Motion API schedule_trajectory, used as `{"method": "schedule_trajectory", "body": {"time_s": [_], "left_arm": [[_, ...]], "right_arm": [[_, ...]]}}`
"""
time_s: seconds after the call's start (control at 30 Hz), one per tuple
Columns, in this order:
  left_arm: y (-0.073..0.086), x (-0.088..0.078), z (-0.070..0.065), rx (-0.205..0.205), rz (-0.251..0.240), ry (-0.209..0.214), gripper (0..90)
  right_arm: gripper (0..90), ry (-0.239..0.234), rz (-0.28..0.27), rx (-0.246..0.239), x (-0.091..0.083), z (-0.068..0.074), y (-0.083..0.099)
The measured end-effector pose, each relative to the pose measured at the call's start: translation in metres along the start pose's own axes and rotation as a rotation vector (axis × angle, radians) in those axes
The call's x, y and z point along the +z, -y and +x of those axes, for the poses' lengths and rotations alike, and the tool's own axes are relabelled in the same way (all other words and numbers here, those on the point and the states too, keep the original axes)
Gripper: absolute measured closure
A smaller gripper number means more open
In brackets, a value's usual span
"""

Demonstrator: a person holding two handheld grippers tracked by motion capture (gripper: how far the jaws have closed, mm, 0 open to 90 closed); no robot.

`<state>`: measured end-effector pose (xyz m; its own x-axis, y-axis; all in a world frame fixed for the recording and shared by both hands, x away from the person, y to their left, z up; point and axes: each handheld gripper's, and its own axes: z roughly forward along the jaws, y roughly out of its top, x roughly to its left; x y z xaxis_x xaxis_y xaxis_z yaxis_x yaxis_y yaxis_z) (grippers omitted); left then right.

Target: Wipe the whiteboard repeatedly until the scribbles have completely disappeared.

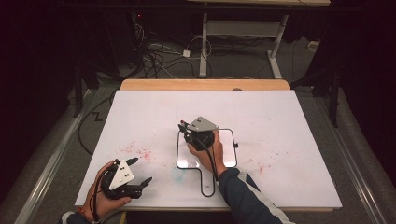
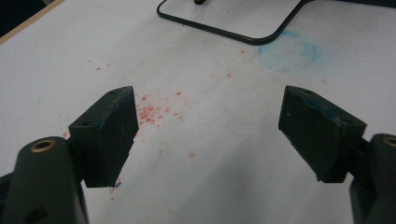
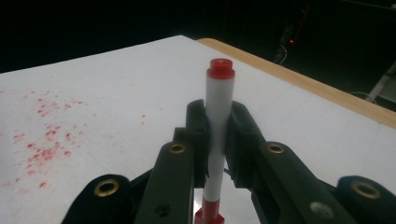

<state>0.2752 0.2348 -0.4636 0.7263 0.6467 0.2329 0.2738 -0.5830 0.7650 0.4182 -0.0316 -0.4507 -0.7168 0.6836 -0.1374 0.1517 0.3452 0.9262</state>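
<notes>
- The right gripper (image 3: 217, 140) has its jaws clamped on a white marker (image 3: 218, 116) with a red cap, the barrel standing up between the pads.
- In the high view the right gripper (image 1: 187, 132) sits over the upper left corner of a small black-framed whiteboard (image 1: 229, 161), marker end (image 1: 183, 124) poking out to the left.
- The left gripper (image 2: 208, 135) has its jaws spread wide with nothing between them, above red specks (image 2: 152, 113) on the table (image 2: 210, 186).
- A faint blue smudge (image 2: 288, 57), possibly rubbed ink, lies just beside the whiteboard frame (image 2: 254, 39).
- The left gripper (image 1: 140, 170) rests near the table's front left edge (image 1: 154, 198).
</notes>
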Motion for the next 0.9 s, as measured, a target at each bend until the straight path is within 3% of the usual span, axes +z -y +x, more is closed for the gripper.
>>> {"method": "schedule_trajectory", "body": {"time_s": [0.1, 0.13, 0.23, 0.43, 0.5, 0.6, 0.7, 0.8, 0.9], "left_arm": [[0.000, -0.001, 0.000, 0.006, 0.005, 0.000, 19.0], [0.000, -0.001, 0.000, 0.006, 0.005, 0.000, 19.0], [0.000, -0.001, 0.000, 0.005, 0.002, 0.000, 19.0], [0.000, 0.000, 0.000, 0.010, 0.008, 0.003, 19.0], [0.000, 0.000, 0.000, 0.011, 0.007, 0.005, 18.9], [0.000, -0.001, 0.000, 0.006, 0.005, 0.003, 19.0], [0.000, -0.001, 0.000, 0.006, 0.004, 0.004, 18.9], [0.000, 0.001, 0.000, 0.005, 0.008, 0.006, 18.9], [0.000, 0.002, 0.000, 0.010, 0.010, 0.008, 19.0]], "right_arm": [[81.4, 0.027, 0.004, -0.021, 0.002, -0.004, 0.000], [81.4, 0.068, 0.015, -0.034, 0.002, -0.011, 0.000], [81.4, 0.076, 0.013, -0.011, 0.002, -0.016, 0.001], [81.4, 0.012, 0.006, -0.032, 0.005, -0.001, -0.002], [81.4, 0.011, 0.012, -0.049, 0.004, -0.001, -0.003], [81.4, 0.073, 0.028, -0.065, 0.003, -0.012, -0.001], [81.4, 0.122, 0.035, -0.027, 0.001, -0.029, 0.002], [81.4, 0.108, 0.025, 0.017, -0.001, -0.031, 0.003], [81.4, 0.038, 0.016, 0.015, 0.001, -0.014, 0.000]]}}
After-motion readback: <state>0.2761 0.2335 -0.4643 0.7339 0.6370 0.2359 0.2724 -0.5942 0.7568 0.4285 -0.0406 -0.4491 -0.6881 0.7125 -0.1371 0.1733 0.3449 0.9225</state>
